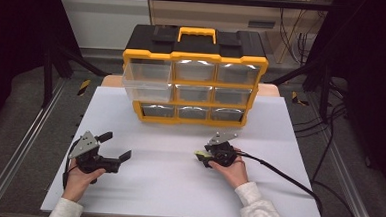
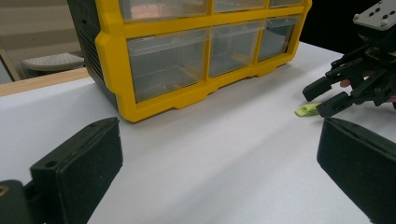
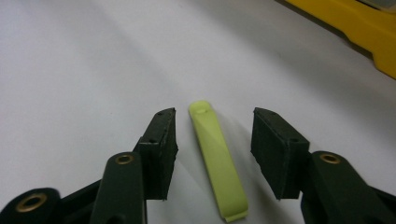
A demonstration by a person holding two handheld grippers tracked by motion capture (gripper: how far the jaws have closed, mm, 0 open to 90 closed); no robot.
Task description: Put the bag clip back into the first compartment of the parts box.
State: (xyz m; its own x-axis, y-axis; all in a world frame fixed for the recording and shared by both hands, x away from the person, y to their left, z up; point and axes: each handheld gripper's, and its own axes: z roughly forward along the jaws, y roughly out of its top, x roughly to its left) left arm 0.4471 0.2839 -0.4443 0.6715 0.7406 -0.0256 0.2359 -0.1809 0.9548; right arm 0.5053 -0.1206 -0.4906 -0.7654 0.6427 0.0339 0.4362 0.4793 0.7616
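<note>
A white tabletop (image 1: 177,188) rests on a wooden table, flanked by metal rails (image 1: 16,154) over grey floor. Black cables (image 1: 329,145) trail at right; dark curtains frame both sides.

strip (image 3: 217,163): pale lime green, plain
right gripper (image 3: 214,149): black jaws, brass-coloured rivets
left gripper (image 1: 110,146): black, grey top plate
drawer cabinet (image 1: 194,81): yellow frame, black top, yellow handle, clear drawers
table (image 1: 177,178): white, unpatterned
sleeves (image 1: 256,207): white, possibly a knit texture
</note>
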